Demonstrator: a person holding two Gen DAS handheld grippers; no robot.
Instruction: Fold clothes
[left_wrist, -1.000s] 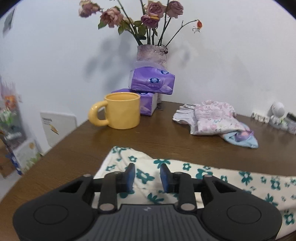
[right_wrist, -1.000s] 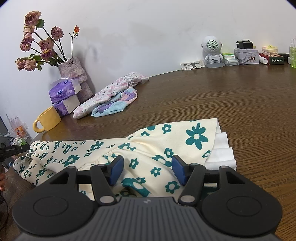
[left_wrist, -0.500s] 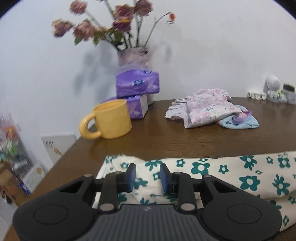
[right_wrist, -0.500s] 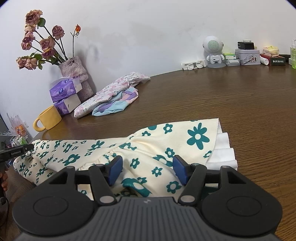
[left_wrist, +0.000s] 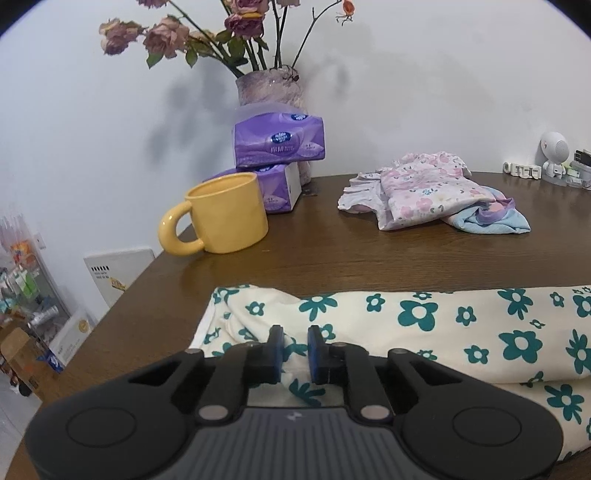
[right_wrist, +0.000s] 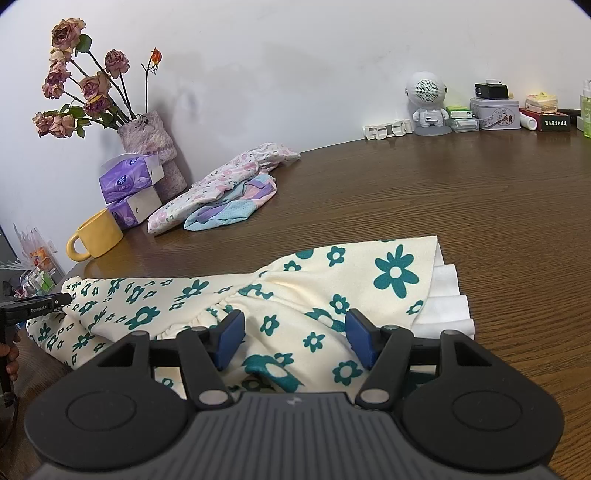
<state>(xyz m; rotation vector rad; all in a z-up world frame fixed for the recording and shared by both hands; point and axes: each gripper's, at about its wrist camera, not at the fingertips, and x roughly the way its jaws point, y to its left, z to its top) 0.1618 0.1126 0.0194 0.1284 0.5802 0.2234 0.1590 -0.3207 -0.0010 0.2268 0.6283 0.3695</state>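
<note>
A cream dress with teal flowers (left_wrist: 443, 325) lies stretched along the front of the brown table (left_wrist: 332, 266). My left gripper (left_wrist: 295, 343) sits low over the dress's left end, its jaws closing to a narrow gap with a ridge of the cloth between the pads. In the right wrist view the same dress (right_wrist: 295, 280) ends in a white lining (right_wrist: 447, 295) at the right. My right gripper (right_wrist: 295, 328) hovers open and wide over that end, with cloth beneath it and nothing pinched. The left gripper's tip (right_wrist: 61, 298) shows at the dress's far left corner.
A yellow mug (left_wrist: 225, 214), two purple tissue packs (left_wrist: 279, 142) and a vase of dried roses (left_wrist: 271, 92) stand at the back left. A pile of pink floral and blue clothes (left_wrist: 424, 192) lies behind the dress. A robot figure (right_wrist: 426, 103) and small boxes (right_wrist: 495, 110) line the back right.
The left gripper's jaws have narrowed over the dress's end, and it has rolled and sunk slightly. The right gripper and its end of the dress have stayed put.
</note>
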